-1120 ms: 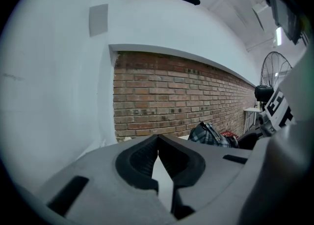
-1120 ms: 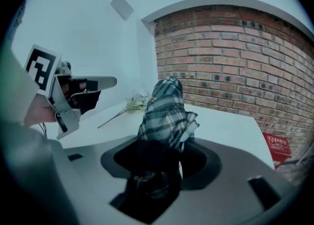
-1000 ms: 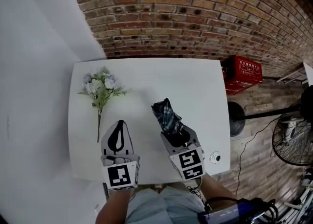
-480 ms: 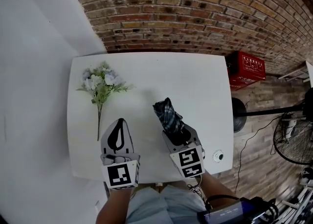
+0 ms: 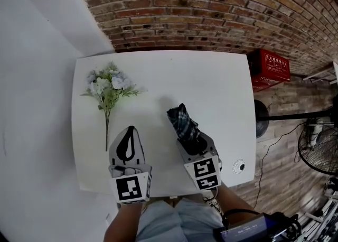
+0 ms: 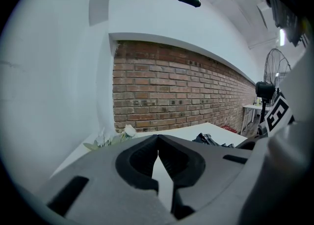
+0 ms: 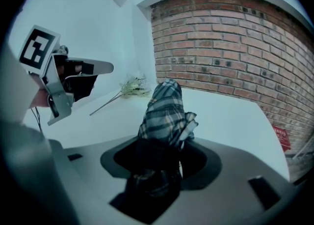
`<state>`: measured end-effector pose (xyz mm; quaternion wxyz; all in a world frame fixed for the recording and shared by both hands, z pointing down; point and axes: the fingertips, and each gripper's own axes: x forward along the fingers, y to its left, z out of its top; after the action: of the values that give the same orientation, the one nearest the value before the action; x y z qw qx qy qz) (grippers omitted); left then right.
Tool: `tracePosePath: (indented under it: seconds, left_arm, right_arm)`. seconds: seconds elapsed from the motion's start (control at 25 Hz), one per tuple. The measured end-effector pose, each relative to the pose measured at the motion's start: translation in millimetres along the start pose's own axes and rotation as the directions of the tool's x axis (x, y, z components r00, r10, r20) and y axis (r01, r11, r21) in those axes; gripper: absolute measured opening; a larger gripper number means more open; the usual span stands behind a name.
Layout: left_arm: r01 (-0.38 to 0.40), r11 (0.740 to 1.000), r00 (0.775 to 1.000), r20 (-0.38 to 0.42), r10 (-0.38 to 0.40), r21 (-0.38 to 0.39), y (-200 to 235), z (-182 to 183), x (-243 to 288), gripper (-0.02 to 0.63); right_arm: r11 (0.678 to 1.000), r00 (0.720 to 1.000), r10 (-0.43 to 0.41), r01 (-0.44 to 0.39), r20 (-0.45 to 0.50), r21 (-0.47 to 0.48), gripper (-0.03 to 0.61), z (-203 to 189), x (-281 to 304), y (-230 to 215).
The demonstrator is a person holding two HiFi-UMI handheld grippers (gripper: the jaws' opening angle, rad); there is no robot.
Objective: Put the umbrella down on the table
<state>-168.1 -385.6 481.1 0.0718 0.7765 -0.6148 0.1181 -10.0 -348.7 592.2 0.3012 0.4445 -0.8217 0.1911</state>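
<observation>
I have the umbrella [image 5: 184,122] clamped in the right tongs [image 5: 188,139]. It is a compact folded one, soft cloth in a dark blue, grey and white plaid, bunched into loose crumpled pleats. In the right gripper view its dark lower end sits sunk in the curved black hollow between the matte grey jaws, which press on it from both sides, while the plaid part rises out of them, tilted up and away. It hangs over the near right part of the table [image 5: 211,82], a smooth white top with rounded corners, and points far and slightly left from the tongs. A faint shadow lies on the top just to its left, but I cannot tell whether its far end touches the surface. The left tongs [image 5: 129,132] hover at the near left, beside the right pair but apart from it. Their jaws are together at the tips with nothing between them, leaving only a leaf-shaped black opening behind the tips, and the umbrella lies to their right, clear of them. On the far left of the table lies a bouquet [image 5: 109,90] of pale blue and white blossoms with green leaves, its thin stem running toward the near edge just left of the left tongs. A rough red brick wall [image 5: 211,14] stands beyond the table, a red crate [image 5: 273,66] sits on the floor to the right, and a wire-caged fan [image 5: 319,148] stands nearer on that side.
</observation>
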Motion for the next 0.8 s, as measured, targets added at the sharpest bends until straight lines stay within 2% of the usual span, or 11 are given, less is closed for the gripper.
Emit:
tracePosePath:
  seconds: [0.8]
  left_arm:
    - [0.017,1.000,0.999,-0.030,-0.017,-0.005,5,-14,16,0.008]
  right_arm:
    - [0.993,0.995,0.016,-0.004,-0.100,0.119,0.232,-20,23,-14]
